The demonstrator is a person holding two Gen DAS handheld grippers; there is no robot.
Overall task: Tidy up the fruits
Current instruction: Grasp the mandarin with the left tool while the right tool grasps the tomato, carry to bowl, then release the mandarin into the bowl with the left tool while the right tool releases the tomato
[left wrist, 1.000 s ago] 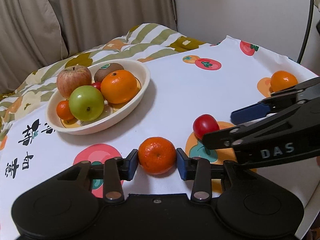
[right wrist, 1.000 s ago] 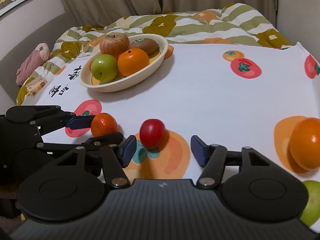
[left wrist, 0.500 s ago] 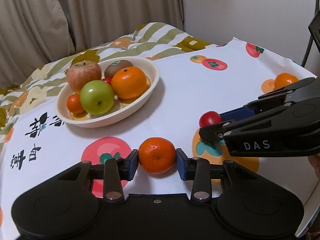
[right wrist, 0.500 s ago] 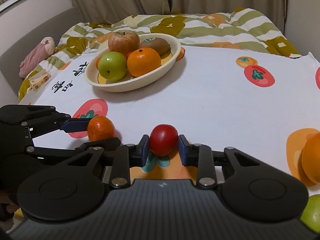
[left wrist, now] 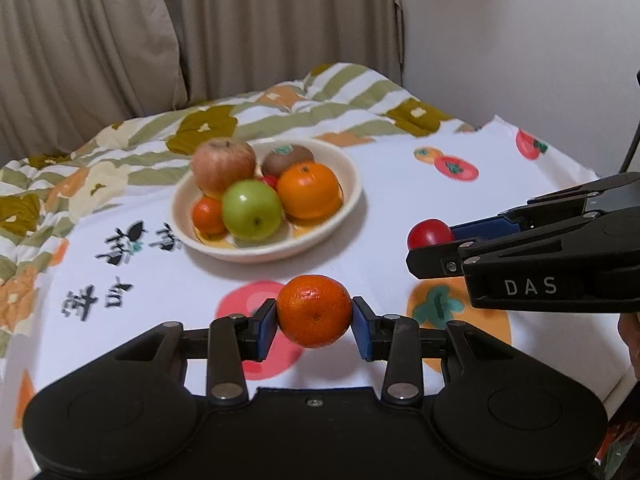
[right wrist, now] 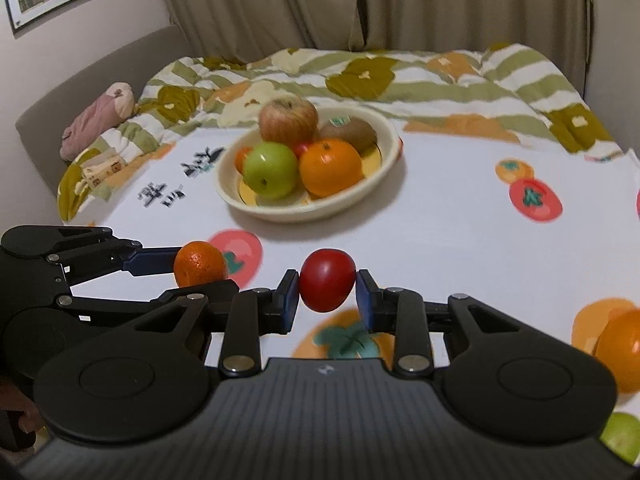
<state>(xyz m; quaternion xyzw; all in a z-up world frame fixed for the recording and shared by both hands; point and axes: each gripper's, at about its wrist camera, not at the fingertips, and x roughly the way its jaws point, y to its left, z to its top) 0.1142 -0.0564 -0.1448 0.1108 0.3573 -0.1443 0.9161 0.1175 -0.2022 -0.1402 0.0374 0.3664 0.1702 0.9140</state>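
My left gripper [left wrist: 314,322] is shut on a small mandarin [left wrist: 314,311], held above the printed tablecloth. My right gripper [right wrist: 327,294] is shut on a small red fruit [right wrist: 327,285], also lifted off the cloth. Each gripper shows in the other's view: the right gripper [left wrist: 434,242] with the red fruit [left wrist: 428,233] at the right, the left gripper [right wrist: 188,268] with the mandarin [right wrist: 199,264] at the left. Beyond them stands a cream bowl [left wrist: 348,216] [right wrist: 384,184] holding a red apple, a green apple, a large orange, a kiwi and smaller fruit.
An orange [right wrist: 620,350] and a green apple [right wrist: 622,436] lie on the cloth at the right edge of the right wrist view. A striped quilt [right wrist: 400,76] lies behind the bowl, curtains beyond it. A person's fingers [left wrist: 630,336] show at the right.
The right gripper closed on the red fruit. Both grippers then rose with their fruit off the cloth, and the bowl now sits more centred ahead.
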